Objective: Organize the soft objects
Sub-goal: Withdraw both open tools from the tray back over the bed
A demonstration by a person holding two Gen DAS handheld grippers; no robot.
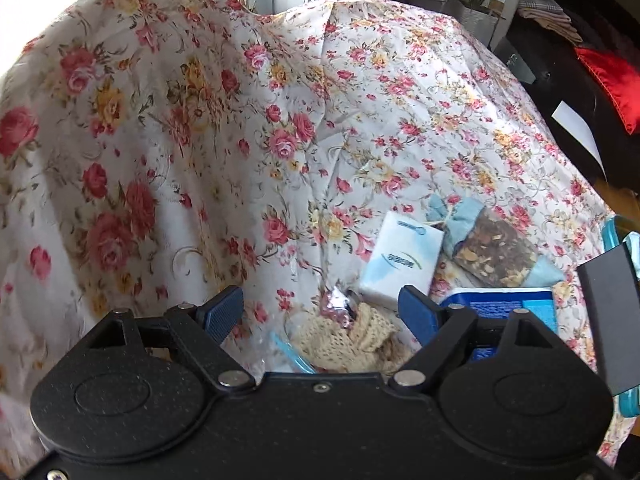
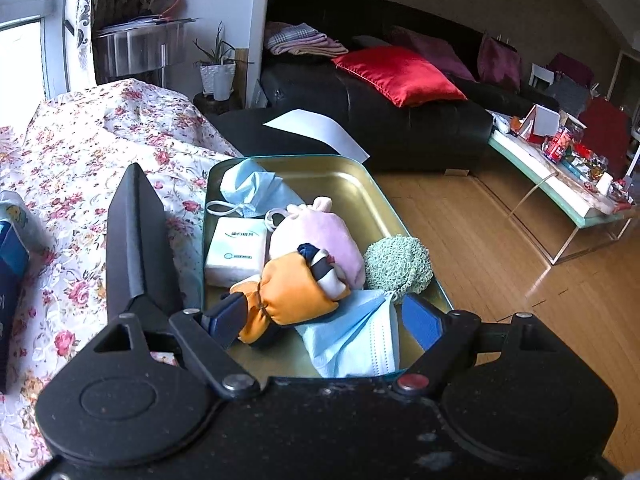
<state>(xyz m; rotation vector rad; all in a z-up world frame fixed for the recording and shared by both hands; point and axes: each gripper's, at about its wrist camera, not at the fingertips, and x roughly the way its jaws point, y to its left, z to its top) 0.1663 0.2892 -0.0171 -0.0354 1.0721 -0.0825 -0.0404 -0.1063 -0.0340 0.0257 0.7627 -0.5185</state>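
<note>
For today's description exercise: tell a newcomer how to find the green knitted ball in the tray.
Start at the gold metal tray on the floral cloth. Look to its right edge, beside the pink plush. The green knitted ball is the only round, bumpy-textured piece there.

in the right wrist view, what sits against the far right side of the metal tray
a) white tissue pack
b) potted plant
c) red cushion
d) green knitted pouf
d: the green knitted pouf lies by the right wall of the metal tray, beside the pink plush.
</note>
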